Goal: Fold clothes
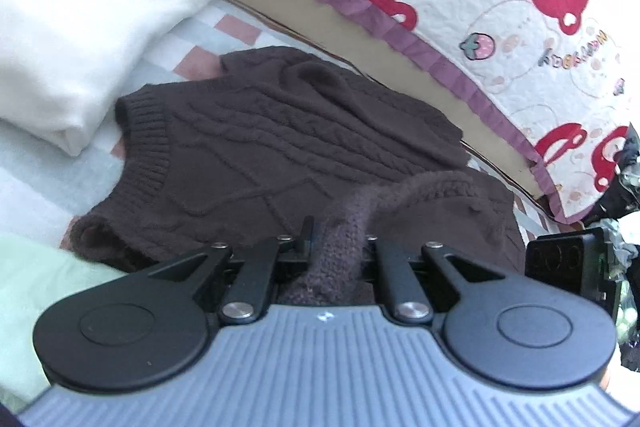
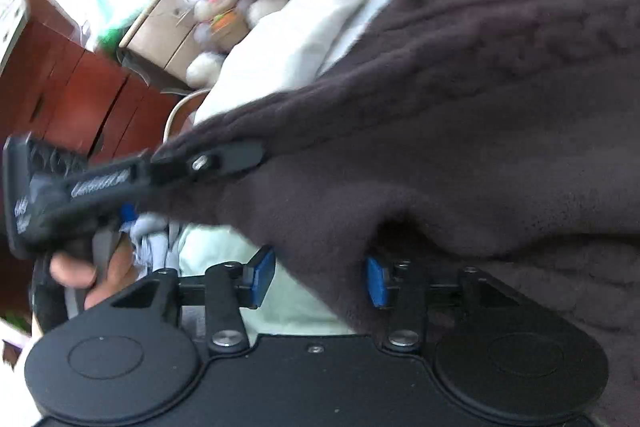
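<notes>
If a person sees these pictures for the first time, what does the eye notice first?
First, the dark brown sweater spread in the middle, with the left gripper shut on a knitted fold of it. Then the quilt with red bears behind it, and the folded white garment at the left.

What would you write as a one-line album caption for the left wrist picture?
Left gripper pinching a fold of the brown cable-knit sweater on a bed, beside a folded white garment.
</notes>
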